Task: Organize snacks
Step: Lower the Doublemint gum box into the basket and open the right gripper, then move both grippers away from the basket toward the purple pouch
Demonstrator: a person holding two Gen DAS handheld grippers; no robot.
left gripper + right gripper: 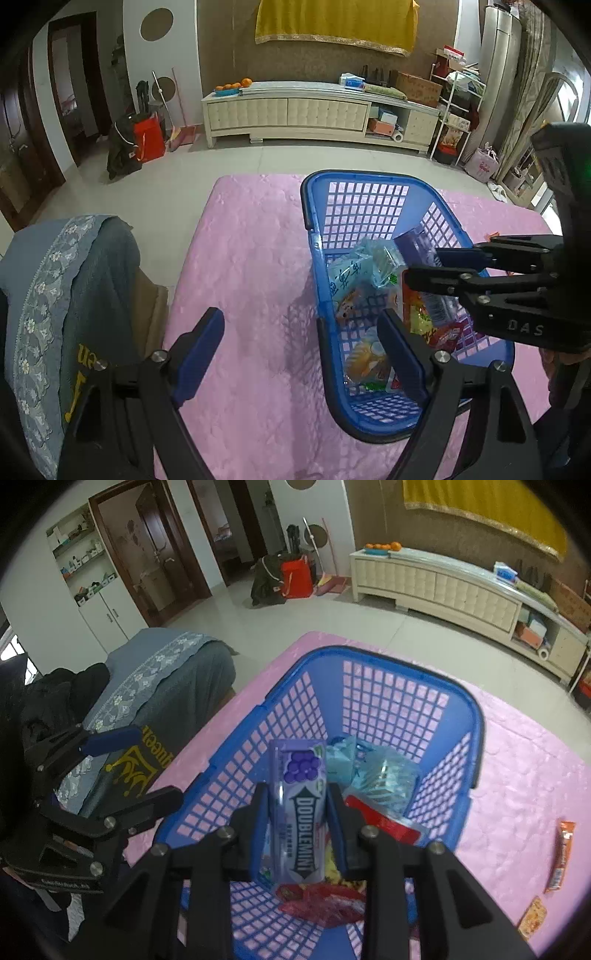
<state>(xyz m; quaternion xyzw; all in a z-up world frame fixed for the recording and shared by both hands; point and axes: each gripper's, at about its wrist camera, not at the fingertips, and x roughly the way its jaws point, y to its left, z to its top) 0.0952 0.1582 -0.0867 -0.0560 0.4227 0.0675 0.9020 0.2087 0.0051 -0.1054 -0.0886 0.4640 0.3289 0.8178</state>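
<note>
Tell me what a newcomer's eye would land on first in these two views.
First, the purple Doublemint gum pack with grape artwork, clamped between the pads of the right gripper directly above the blue plastic lattice basket. That basket sits on the pink tablecloth and already holds several crinkly snack packets. The left gripper hangs open at the basket's near corner, and an orange wrapped snack bar lies on the cloth outside the basket.

**Around the room, away from the action**

A pink quilted table cover (251, 266) fills the foreground. Just beside it sits a grey-blue fabric chair cover with a floral lace band (55, 280) (yellow lettering shows low on it). Across the pale tiled floor (166, 184), a long cream tufted cabinet (288, 114) carries a blue plate of oranges (232, 88). Above hangs a yellow cloth (336, 22); a red bag (295, 576) stands near the dark wooden doorway (155, 550).
</note>
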